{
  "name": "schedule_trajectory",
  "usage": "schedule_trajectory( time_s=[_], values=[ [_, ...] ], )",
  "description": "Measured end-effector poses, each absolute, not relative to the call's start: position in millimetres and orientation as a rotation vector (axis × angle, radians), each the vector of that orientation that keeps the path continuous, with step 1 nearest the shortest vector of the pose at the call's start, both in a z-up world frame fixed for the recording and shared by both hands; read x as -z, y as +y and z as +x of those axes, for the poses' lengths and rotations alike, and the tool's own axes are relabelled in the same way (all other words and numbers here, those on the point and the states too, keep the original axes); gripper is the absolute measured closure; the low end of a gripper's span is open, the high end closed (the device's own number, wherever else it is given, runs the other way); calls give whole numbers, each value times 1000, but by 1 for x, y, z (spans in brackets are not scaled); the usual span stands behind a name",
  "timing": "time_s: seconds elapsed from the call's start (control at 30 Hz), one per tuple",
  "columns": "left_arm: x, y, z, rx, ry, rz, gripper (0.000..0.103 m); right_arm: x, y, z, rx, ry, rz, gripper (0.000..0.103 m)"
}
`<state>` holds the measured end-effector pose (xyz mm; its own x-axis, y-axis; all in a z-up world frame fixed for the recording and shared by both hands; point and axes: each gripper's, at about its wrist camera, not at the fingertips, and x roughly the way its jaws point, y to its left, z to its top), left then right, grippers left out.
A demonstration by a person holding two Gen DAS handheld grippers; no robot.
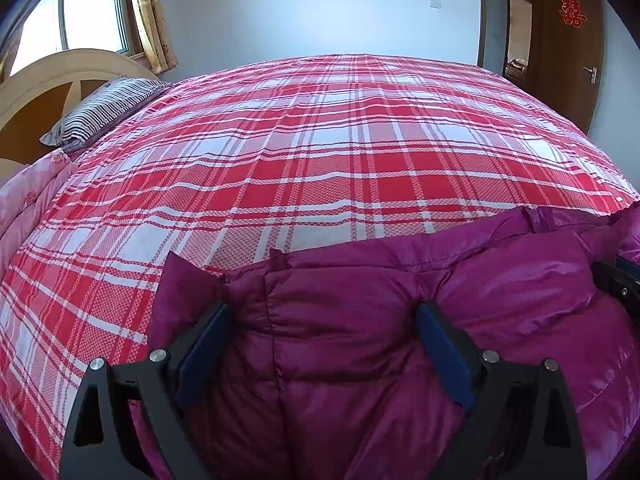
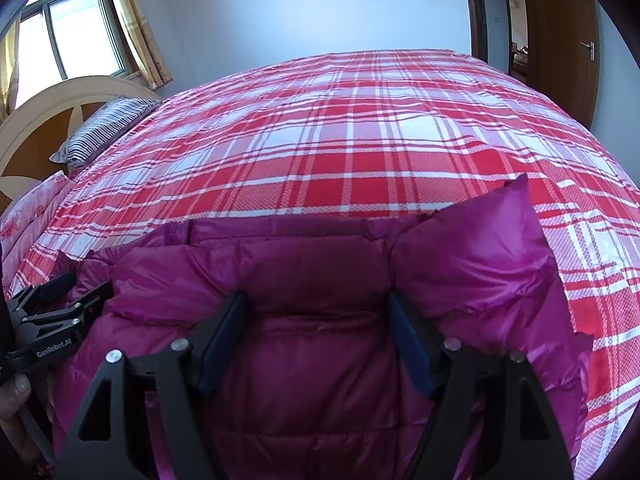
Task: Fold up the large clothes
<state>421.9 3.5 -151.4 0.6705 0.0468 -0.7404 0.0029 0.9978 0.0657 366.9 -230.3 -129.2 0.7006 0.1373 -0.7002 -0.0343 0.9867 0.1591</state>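
A magenta puffy down jacket (image 1: 400, 320) lies on the near edge of the bed; it also fills the lower part of the right wrist view (image 2: 320, 280). My left gripper (image 1: 322, 312) is open, its jaws wide apart, with jacket fabric bulging between them. My right gripper (image 2: 316, 304) is open too, its jaws astride the padded jacket. The left gripper also shows in the right wrist view (image 2: 52, 320) at the jacket's left end. The right gripper's edge shows in the left wrist view (image 1: 620, 284) at the far right.
The bed is covered by a red and white plaid sheet (image 1: 320, 140). A striped pillow (image 1: 104, 108) and a pink quilt (image 1: 28, 200) lie by the wooden headboard (image 1: 48, 80) at left. A window (image 2: 68, 32) and a brown door (image 1: 568, 40) stand beyond.
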Motion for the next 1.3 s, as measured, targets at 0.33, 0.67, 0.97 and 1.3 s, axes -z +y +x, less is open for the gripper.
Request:
schedule_trajectory(
  time_s=[0.33, 0.67, 0.97, 1.3],
  values=[
    [154, 3, 423, -27, 844, 71, 7, 133, -225, 370, -85, 809, 97, 22],
    [155, 3, 423, -28, 846, 76, 7, 135, -219, 372, -71, 824, 59, 20],
    [156, 3, 423, -28, 846, 77, 6, 136, -216, 374, -60, 833, 33, 18],
    [157, 3, 423, -31, 847, 84, 6, 138, -212, 375, -48, 842, 2, 16]
  ],
)
